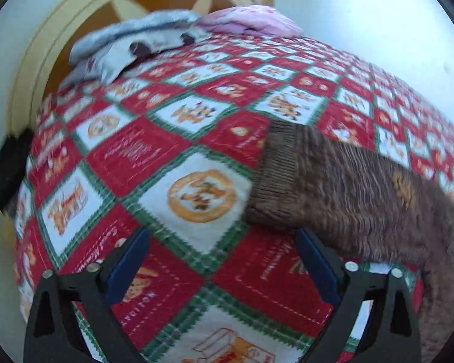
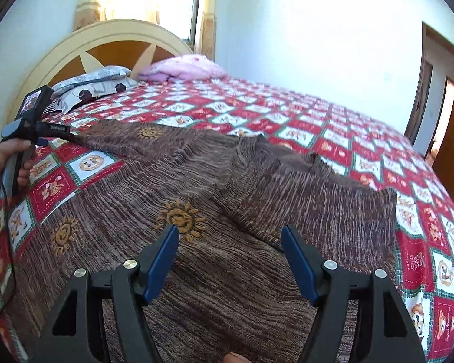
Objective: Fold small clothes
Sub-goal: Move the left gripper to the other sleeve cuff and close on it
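1. Location: the brown knitted sweater (image 2: 227, 199) lies spread on the bed (image 2: 333, 115), over the patterned red, white and green cover, toward the foot edge. One sleeve reaches toward the headboard (image 2: 75, 42) side; its ribbed cuff (image 1: 275, 181) rests flat on the cover.
2. Left claw (image 1: 224, 266): open, nothing between its blue pads, poised above bare cover just beside the cuff, not touching it.
3. Right claw (image 2: 230, 260): open, empty, above the sweater's body.
4. Handling, as judged: the knit looks soft, limp and stretchy, light enough to lift, likely to sag and drag on the cover. It is not fragile or slippery.
5. Grip points, as judged: the ribbed cuff and hem are the firmest edges; a pinch there should hold better than loose mid-fabric.
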